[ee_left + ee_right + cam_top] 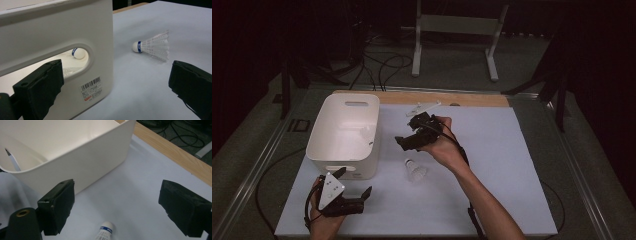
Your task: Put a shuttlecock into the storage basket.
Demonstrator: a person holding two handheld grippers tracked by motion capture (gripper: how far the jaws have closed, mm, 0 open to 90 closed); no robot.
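Note:
A white shuttlecock (414,170) with a blue band lies on its side on the white mat (492,165), just right of the white bin (344,132). In the left gripper view the shuttlecock (152,46) lies ahead, and a second shuttlecock (78,53) shows inside the bin (62,27) through its handle slot. My left gripper (354,182) is open at the bin's near corner, empty (115,82). My right gripper (404,131) hovers open above the mat beside the bin. Its own view (117,205) looks down on the shuttlecock's cork (106,227) and the bin's wall (75,157).
A small white plastic part (424,106) lies at the mat's far edge by the wooden strip (462,98). Beyond the table stand a white frame (457,25) and cables on the floor (382,65). The mat's right half is bare.

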